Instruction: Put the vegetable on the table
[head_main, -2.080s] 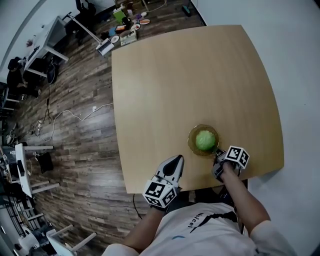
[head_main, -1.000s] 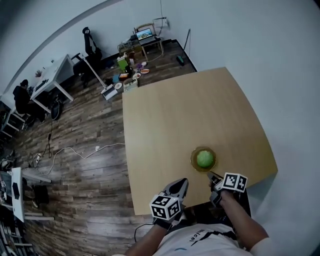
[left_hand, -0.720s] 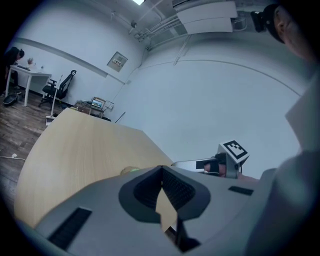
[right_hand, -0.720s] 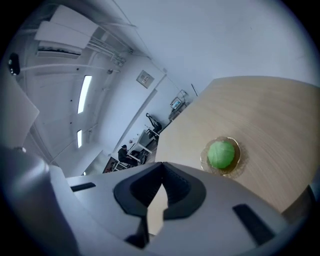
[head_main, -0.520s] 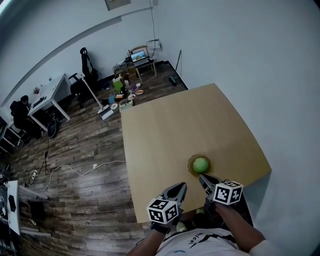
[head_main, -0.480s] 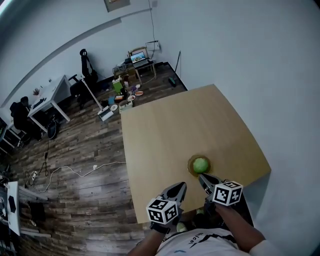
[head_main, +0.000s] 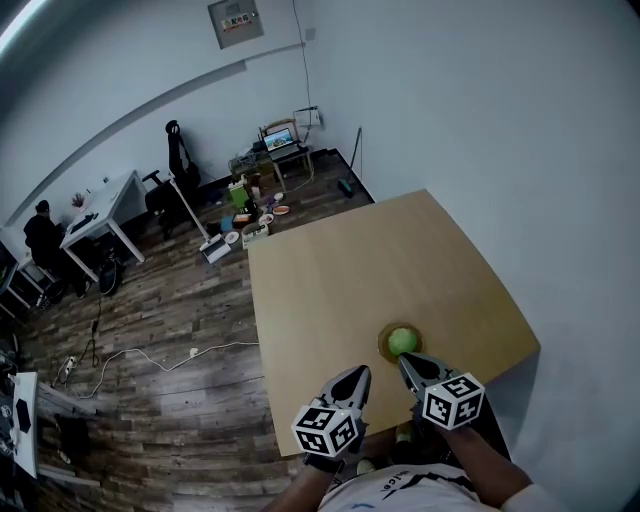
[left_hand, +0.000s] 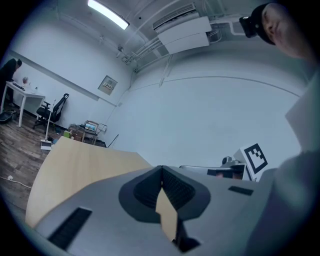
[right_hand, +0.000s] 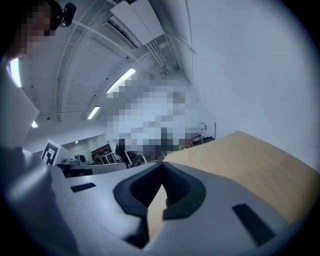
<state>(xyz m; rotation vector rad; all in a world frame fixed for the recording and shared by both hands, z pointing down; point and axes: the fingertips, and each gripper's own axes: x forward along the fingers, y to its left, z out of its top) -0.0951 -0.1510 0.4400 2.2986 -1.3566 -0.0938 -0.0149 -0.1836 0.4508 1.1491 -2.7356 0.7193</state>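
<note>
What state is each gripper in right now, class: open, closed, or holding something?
Left gripper: closed, holding nothing.
Right gripper: closed, holding nothing.

Green vegetable (head_main: 402, 341), amber bowl (head_main: 384, 347), tan table (head_main: 350, 285).

L claw (left_hand: 161, 169) closed, empty; table (left_hand: 75, 160) beyond.

A dark plank floor (head_main: 150, 300) spread out, with a white cable (head_main: 150, 358) trailing across it. A person (head_main: 44, 235) sat near a white desk (head_main: 100, 200) by the far wall. An open laptop (head_main: 279, 137) stood in the corner, below a wall sign (head_main: 235, 20).
</note>
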